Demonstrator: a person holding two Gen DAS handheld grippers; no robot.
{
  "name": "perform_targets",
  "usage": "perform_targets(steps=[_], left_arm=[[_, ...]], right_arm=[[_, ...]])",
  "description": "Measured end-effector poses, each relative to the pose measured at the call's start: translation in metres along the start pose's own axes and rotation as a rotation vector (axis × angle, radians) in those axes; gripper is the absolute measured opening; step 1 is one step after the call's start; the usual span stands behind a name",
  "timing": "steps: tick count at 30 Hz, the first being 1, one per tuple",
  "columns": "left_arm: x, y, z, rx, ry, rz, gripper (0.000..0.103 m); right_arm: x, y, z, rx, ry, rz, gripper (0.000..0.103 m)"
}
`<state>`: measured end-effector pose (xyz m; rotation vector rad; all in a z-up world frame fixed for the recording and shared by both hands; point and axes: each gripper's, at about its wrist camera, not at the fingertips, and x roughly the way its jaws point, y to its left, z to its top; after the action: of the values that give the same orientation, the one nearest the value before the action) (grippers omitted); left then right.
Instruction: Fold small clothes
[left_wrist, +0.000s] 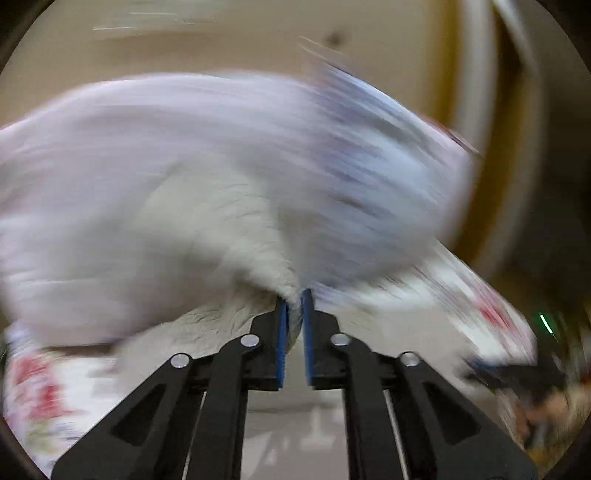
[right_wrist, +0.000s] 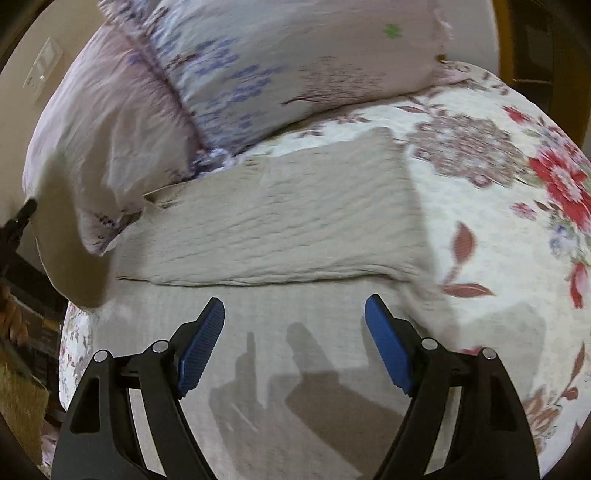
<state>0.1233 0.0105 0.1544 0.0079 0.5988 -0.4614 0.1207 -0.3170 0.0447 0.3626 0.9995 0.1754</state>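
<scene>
A beige ribbed garment (right_wrist: 280, 229) lies on the flowered bedspread (right_wrist: 498, 229), partly folded, with a fold edge across its middle. My right gripper (right_wrist: 295, 314) is open and empty, hovering just above the garment's near part. My left gripper (left_wrist: 294, 299) is shut on a pinch of the same beige cloth (left_wrist: 221, 229) and holds it lifted; that view is heavily motion-blurred. The left gripper also shows in the right wrist view as a dark tip (right_wrist: 22, 214) at the far left edge, where a lifted beige flap hangs.
Two pale floral pillows (right_wrist: 258, 66) lie at the head of the bed, just behind the garment. A wall with a switch plate (right_wrist: 42, 66) is at the left. The bed's left edge drops to a dark floor area (right_wrist: 22, 369).
</scene>
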Motion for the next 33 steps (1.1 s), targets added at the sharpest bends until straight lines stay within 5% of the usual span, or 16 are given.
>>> perform_targets(steps=[3,8,12,14,17,21,24,27,30,33], left_arm=[[0.030,-0.044,-0.036,0.063,0.138,-0.055,0.031],[-0.007,0.012,-0.104,-0.143,0.217,0.152,0.060],[-0.043,0.059,-0.155,-0.302,0.309,0.266,0.068],[-0.050,0.069,-0.176,-0.379,0.355,0.268,0.067],[-0.066,0.066,-0.206,-0.470,0.362,0.216,0.061],[-0.084,0.046,-0.228,-0.548,0.380,0.090,0.045],[-0.090,0.031,-0.234,-0.593,0.404,0.039,0.039],[-0.083,0.024,-0.239,-0.662,0.454,-0.030,0.019],[-0.075,0.026,-0.232,-0.691,0.455,-0.102,0.011],[-0.064,0.046,-0.193,-0.676,0.337,-0.171,0.010]], right_arm=[[-0.010,-0.023,-0.004,0.043,0.005,-0.021,0.080],[-0.048,-0.068,-0.026,0.099,-0.010,-0.063,0.079],[-0.054,-0.097,-0.056,0.180,0.080,0.002,0.057],[-0.059,-0.101,-0.075,0.191,0.099,0.055,0.053],[-0.061,-0.102,-0.095,0.235,0.191,0.195,0.031],[-0.062,-0.103,-0.131,0.300,0.306,0.359,0.023],[-0.062,-0.102,-0.147,0.330,0.367,0.420,0.017],[-0.060,-0.098,-0.148,0.311,0.408,0.455,0.009],[-0.061,-0.087,-0.127,0.266,0.364,0.504,0.008],[-0.058,-0.077,-0.078,0.273,0.240,0.583,0.008]])
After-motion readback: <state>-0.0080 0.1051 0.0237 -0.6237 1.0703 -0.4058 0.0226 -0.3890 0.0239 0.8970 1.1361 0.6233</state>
